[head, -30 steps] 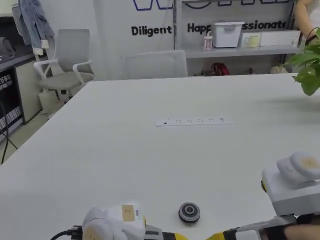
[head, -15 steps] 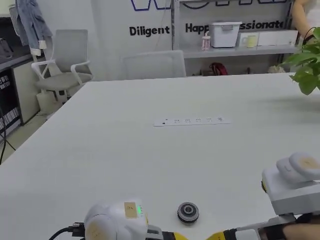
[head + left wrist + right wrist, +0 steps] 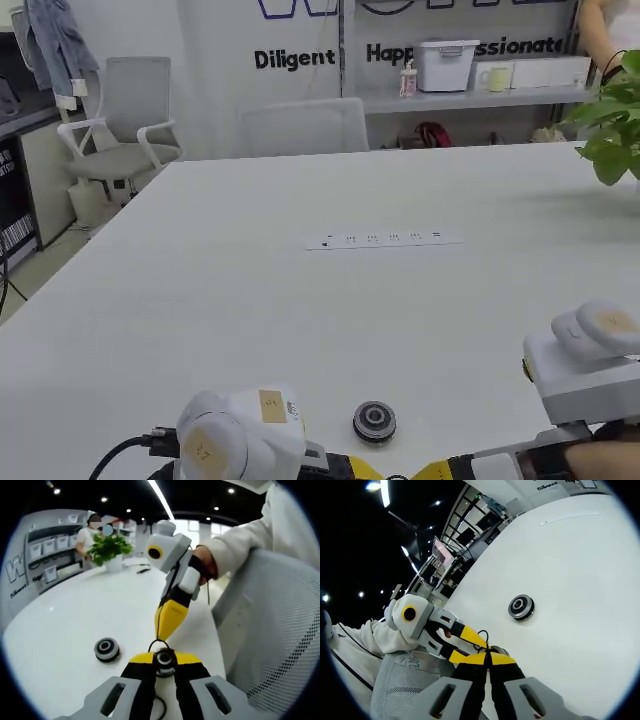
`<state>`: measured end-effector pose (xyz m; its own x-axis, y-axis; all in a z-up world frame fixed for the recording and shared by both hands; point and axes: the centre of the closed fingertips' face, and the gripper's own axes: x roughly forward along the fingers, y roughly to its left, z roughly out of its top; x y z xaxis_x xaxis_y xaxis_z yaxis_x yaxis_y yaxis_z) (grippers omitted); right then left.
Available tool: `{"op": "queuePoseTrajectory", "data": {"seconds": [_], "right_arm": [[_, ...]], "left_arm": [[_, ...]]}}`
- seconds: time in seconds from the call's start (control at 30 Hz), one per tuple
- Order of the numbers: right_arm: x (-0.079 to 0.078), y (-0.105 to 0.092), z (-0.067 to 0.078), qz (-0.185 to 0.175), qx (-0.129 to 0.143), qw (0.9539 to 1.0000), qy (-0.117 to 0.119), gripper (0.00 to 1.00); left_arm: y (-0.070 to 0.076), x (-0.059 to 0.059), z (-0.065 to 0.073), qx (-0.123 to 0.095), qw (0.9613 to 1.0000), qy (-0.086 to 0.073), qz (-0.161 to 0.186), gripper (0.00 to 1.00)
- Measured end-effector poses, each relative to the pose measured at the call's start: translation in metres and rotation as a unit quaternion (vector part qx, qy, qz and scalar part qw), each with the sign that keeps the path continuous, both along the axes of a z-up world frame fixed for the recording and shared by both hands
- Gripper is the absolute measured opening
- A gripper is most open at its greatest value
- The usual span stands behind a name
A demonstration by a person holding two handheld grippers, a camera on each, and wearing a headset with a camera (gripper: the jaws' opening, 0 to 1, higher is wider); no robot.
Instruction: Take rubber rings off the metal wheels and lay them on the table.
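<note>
A small metal wheel (image 3: pixel 165 658) sits between the yellow tips of my left gripper (image 3: pixel 165 664), which is shut on it. A thin black rubber ring (image 3: pixel 159 643) loops up from that wheel to the closed yellow tips of my right gripper (image 3: pixel 161 634). In the right gripper view, my right gripper (image 3: pixel 490 656) is shut on the ring, tip to tip with my left gripper (image 3: pixel 469 639). A second wheel (image 3: pixel 375 421) with a dark band lies flat on the white table (image 3: pixel 300 310) just beyond both grippers, also seen as the wheel (image 3: pixel 107 649) and the wheel (image 3: pixel 521 606).
A power strip (image 3: pixel 385 239) lies at the table's middle. A potted plant (image 3: pixel 610 130) stands at the far right, with a person (image 3: pixel 92 532) behind it. Office chairs (image 3: pixel 120 130) stand beyond the far edge. A mesh chair back (image 3: pixel 270 630) is close behind the grippers.
The left gripper's white housing has shifted a little right and turned. The loose wheel on the table has stayed put. The head camera has drifted slightly.
</note>
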<state>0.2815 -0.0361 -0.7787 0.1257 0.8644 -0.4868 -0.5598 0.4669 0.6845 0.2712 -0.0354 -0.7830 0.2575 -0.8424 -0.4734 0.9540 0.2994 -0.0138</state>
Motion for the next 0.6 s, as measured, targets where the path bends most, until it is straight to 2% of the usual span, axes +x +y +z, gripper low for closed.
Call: {"op": "queuePoseTrajectory", "data": {"seconds": [0.2,0.43,0.53,0.6], "right_arm": [[0.003,0.000,0.002,-0.006,0.005,1.0000,0.000,0.00],[0.005,-0.001,0.004,-0.009,0.009,0.9999,-0.003,0.00],[0.005,0.000,0.006,-0.010,0.012,0.9999,-0.006,0.00],[0.006,0.000,0.007,-0.011,0.013,0.9998,-0.008,0.00]], "left_arm": [[-0.001,0.005,0.017,-0.015,0.9997,-0.019,0.004,0.15],[0.001,0.012,0.048,-0.043,0.9980,-0.042,0.020,0.18],[0.003,0.014,0.059,-0.047,0.9967,-0.061,0.023,0.22],[0.005,0.016,0.066,-0.050,0.9962,-0.067,0.027,0.27]]}}
